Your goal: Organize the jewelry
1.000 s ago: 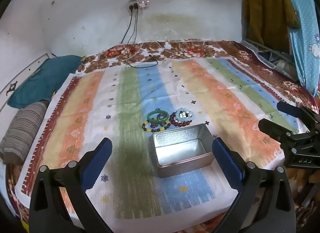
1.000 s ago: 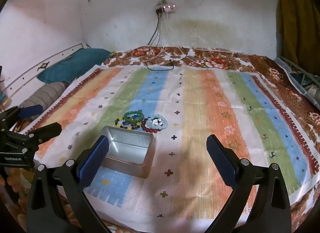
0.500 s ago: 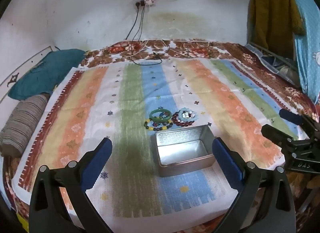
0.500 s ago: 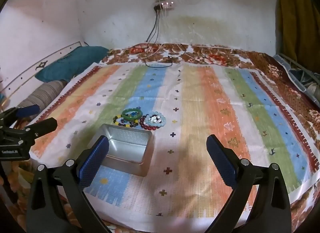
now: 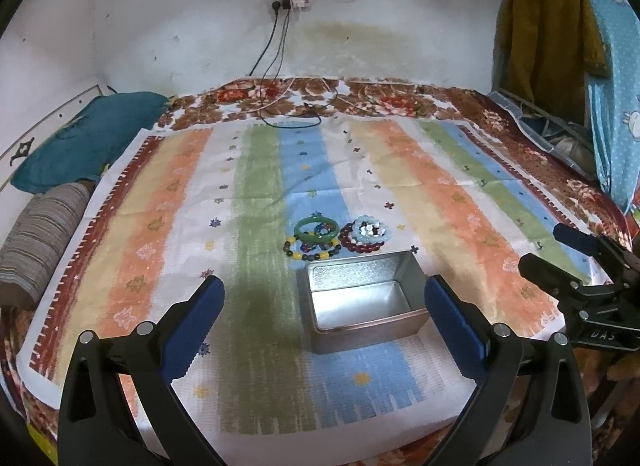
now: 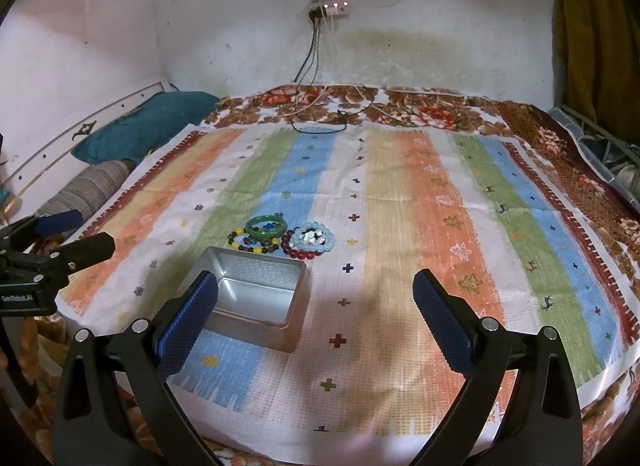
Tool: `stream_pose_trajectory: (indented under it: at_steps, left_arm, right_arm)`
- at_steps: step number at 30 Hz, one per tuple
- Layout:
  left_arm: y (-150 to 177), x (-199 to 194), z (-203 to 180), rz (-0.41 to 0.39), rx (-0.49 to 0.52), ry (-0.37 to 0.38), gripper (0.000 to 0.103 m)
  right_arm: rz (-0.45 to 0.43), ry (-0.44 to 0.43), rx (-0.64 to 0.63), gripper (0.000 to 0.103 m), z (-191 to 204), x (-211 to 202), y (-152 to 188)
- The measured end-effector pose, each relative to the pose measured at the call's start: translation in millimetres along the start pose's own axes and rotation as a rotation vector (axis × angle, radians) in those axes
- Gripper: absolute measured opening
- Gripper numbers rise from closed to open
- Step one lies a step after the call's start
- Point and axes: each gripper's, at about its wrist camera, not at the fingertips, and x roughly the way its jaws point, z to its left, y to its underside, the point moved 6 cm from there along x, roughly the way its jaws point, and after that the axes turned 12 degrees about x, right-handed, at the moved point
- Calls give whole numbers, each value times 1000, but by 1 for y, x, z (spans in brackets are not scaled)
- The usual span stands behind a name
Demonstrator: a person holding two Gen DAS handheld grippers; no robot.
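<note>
An open, empty metal tin (image 5: 362, 303) sits on the striped cloth; it also shows in the right wrist view (image 6: 250, 301). Just behind it lie a green bangle (image 5: 316, 228) on a multicoloured bead bracelet (image 5: 311, 253), and a pale blue bead bracelet (image 5: 368, 230) over a dark red one. They show in the right wrist view too: the bangle (image 6: 266, 225) and the blue bracelet (image 6: 313, 240). My left gripper (image 5: 324, 320) is open and empty, near side of the tin. My right gripper (image 6: 316, 316) is open and empty, right of the tin.
The striped cloth (image 5: 440, 193) covers a bed with a floral blanket (image 5: 380, 99) at the back. A teal pillow (image 5: 86, 133) and a striped bolster (image 5: 40, 234) lie at the left. Cables (image 5: 288, 109) hang from a wall socket. Clothes (image 5: 548, 25) hang at the right.
Both grippers have risen and pulled back slightly, so the bed sits lower in view. The tin and jewelry have not moved. Both stay open.
</note>
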Motion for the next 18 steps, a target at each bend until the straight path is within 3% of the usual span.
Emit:
stream_pose_trajectory:
  at_steps: [18]
  left_arm:
    - [3,3,9,15,-4,-17,98]
  right_arm:
    - [25,0,1,99,1,6,-1]
